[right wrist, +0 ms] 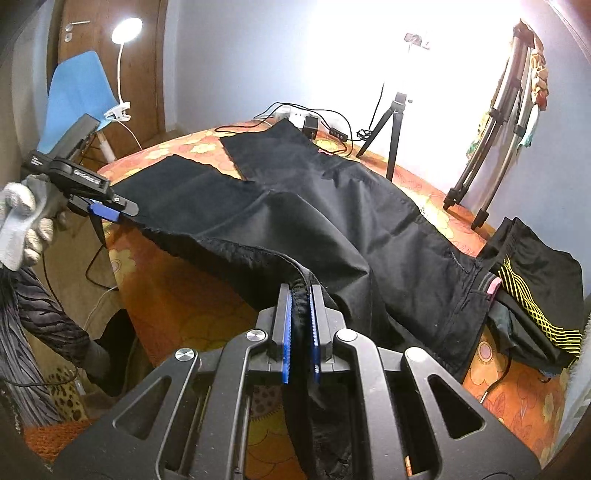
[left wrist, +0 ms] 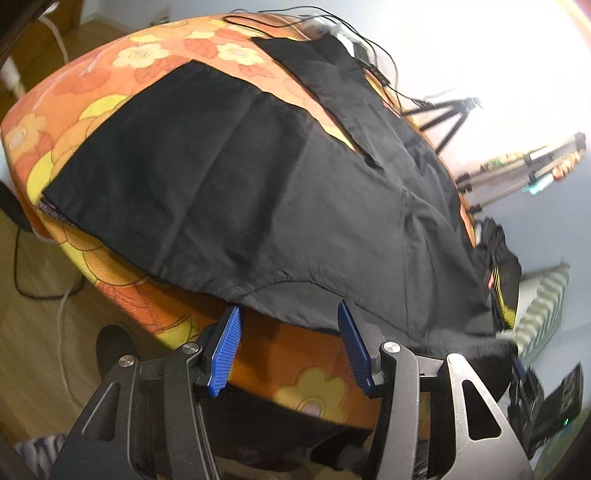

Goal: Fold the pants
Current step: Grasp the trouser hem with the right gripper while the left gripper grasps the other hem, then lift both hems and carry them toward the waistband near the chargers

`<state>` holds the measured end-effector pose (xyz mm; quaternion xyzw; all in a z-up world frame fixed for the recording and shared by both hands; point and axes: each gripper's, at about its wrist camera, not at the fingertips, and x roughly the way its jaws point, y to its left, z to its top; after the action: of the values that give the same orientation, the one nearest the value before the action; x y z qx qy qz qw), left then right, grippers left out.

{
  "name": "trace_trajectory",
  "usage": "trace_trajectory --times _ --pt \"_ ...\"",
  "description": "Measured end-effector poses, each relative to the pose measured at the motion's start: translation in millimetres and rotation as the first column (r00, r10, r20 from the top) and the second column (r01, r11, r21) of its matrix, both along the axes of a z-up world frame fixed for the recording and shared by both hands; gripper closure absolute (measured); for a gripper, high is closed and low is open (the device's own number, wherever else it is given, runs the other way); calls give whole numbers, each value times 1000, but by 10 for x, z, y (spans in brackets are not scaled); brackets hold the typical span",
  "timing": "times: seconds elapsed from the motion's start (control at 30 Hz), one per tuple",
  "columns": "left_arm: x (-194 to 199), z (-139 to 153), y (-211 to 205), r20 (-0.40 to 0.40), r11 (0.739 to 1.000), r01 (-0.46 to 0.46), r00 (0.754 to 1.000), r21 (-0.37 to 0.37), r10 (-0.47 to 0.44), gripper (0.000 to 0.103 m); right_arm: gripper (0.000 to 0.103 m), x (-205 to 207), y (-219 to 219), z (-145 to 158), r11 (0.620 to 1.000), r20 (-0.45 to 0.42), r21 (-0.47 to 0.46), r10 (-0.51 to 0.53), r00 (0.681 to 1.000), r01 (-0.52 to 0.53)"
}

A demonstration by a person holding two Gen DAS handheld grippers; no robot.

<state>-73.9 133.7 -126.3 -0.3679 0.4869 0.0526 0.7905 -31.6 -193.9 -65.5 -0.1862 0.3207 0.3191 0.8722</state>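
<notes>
A pair of black pants (left wrist: 258,177) lies spread across a bed covered in an orange floral sheet (left wrist: 92,92), filling the middle of the left wrist view, with its 2 legs reaching toward the upper part of the frame and the waist end toward the lower right. In the right wrist view the same pants (right wrist: 332,221) run from the upper centre down to the lower centre of the frame.

The left gripper (left wrist: 290,347) sits at the bottom centre of its own view with its 2 blue pads spread apart. The near hem of the pants lies just above the pad tips, and nothing is pinched between them. In the right wrist view this gripper (right wrist: 107,212) appears at the left edge, held by a gloved hand (right wrist: 26,221), its tip at the edge of the fabric; whether it touches the cloth cannot be told from there.

The right gripper (right wrist: 301,295) at the lower centre of its view has its pads pressed together on a bunched fold of the pants edge, which rises off the sheet toward the pads.

A second dark garment with yellow stripes (right wrist: 532,295) lies at the right of the frame, just beside the pants. 2 tripods (right wrist: 388,125) stand behind the bed, and a lit clip lamp (right wrist: 127,29) shines at the upper left.
</notes>
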Motion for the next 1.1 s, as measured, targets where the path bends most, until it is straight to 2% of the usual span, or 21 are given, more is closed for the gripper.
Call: trace_trajectory --times 0.2,0.33,0.4,0.43,0.47,0.63,0.77,0.9,1.1 --pt "-7 -24 64 20 996 -92 996 4 92 51 95 -38 -49 28 1000 5 12 1 1000 -1" --pt "-25 -50 178 37 991 -130 991 20 129 56 95 -67 -66 9 1000 1 7 9 1000 -9" --pt "-22 -64 231 45 989 -144 989 28 142 71 95 -89 -81 6 1000 -4 10 14 1000 -14" --pt "-9 -71 257 49 988 -148 988 37 146 83 95 -108 -88 3 1000 -6 11 18 1000 -18" --pt "5 -73 281 58 987 -152 987 53 149 91 95 -127 -93 -2 1000 -7 10 22 1000 -22" --pt "82 -11 293 115 983 -164 981 86 154 99 95 -220 -70 -57 999 -2 -16 45 999 -45" --pt "156 286 293 213 978 -171 966 116 144 99 95 -268 -53 -45 998 12 -29 52 999 -52" --pt "341 680 242 309 969 -147 948 200 80 99 95 -195 -63 72 999 3 -3 42 999 -42" --pt "720 1023 182 388 948 -137 921 288 15 100 95 124 -6 290 999 35 -19 40 999 -39"
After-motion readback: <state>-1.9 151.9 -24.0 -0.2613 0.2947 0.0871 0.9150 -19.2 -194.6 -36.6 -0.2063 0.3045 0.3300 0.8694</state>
